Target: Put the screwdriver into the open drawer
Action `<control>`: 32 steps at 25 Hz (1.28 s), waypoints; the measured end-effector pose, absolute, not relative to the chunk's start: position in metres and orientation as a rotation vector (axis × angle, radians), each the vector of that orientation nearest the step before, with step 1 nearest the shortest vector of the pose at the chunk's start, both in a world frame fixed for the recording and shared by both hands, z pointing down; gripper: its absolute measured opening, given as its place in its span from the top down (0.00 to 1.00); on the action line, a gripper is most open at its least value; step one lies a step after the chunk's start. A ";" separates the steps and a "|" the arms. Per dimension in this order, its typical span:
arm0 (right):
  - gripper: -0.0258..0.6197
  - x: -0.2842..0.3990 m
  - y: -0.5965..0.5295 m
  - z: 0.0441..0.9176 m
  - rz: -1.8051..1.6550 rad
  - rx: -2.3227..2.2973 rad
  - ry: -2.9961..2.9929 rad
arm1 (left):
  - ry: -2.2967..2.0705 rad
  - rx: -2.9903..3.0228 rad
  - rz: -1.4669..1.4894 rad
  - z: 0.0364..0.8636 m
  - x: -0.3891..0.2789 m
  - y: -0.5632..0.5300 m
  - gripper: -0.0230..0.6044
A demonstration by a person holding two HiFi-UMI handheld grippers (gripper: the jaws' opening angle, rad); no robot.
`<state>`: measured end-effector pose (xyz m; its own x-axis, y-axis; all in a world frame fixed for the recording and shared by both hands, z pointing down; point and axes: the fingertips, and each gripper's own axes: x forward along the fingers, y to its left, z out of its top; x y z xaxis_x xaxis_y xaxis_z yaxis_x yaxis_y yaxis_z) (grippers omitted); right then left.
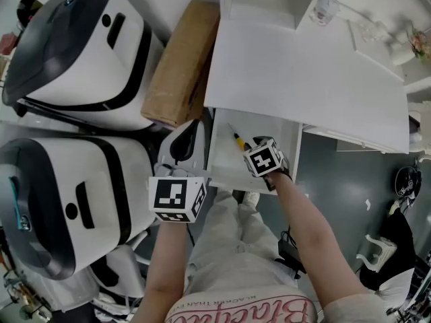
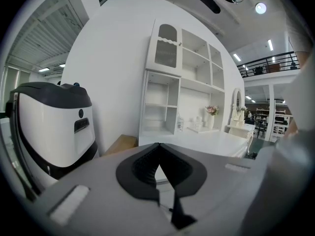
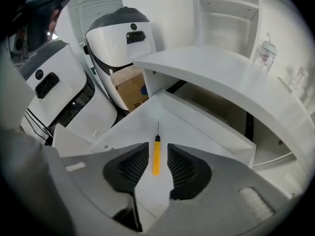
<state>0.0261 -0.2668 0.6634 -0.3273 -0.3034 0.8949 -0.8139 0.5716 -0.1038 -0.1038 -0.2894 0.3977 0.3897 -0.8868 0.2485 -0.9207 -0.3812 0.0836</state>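
A yellow-handled screwdriver (image 1: 238, 140) (image 3: 156, 156) lies flat on the floor of the open white drawer (image 1: 222, 161) (image 3: 197, 132), its thin blade pointing toward the back. My right gripper (image 1: 259, 155) (image 3: 157, 146) hangs above it, pointing steeply down. Its jaws are open, and the screwdriver shows through the gap, untouched by either pad. My left gripper (image 1: 188, 130) (image 2: 158, 145) is left of the drawer, roughly level, with its jaw tips meeting and nothing between them.
The white desk top (image 1: 303, 66) overhangs the drawer, with a small bottle (image 1: 325, 5) on it. A cardboard box (image 1: 182, 62) leans at the desk's left. Two large white-and-black machines (image 1: 81, 46) (image 1: 67, 207) stand further left. A white shelf unit (image 2: 182, 82) rises behind the desk.
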 end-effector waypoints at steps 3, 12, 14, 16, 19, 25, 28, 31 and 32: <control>0.80 0.024 -0.272 0.646 0.644 0.923 -1.927 | -1.627 2.443 0.218 0.389 -0.103 -0.290 0.95; 0.87 0.029 -0.270 0.599 0.565 0.934 -2.021 | -1.661 2.457 0.160 0.366 -0.096 -0.284 0.95; 0.93 0.030 -0.270 0.587 0.530 0.935 -2.040 | -1.670 2.461 0.149 0.362 -0.095 -0.282 0.95; 0.95 0.032 -0.267 0.577 0.503 0.935 -2.051 | -1.676 2.465 0.142 0.358 -0.093 -0.280 0.95; 0.97 0.035 -0.265 0.562 0.464 0.942 -2.077 | -1.680 2.470 0.136 0.355 -0.091 -0.277 0.95; 0.97 0.044 -0.264 0.528 0.405 0.973 -2.143 | -1.692 2.503 0.113 0.341 -0.082 -0.276 0.95; 0.97 0.045 -0.266 0.508 0.360 0.980 -2.185 | -1.700 2.523 0.103 0.333 -0.080 -0.276 0.95; 0.96 0.047 -0.269 0.485 0.299 1.011 -2.220 | -1.710 2.539 0.091 0.325 -0.078 -0.275 0.95; 0.96 0.048 -0.270 0.476 0.277 1.033 -2.231 | -1.713 2.545 0.088 0.323 -0.078 -0.275 0.95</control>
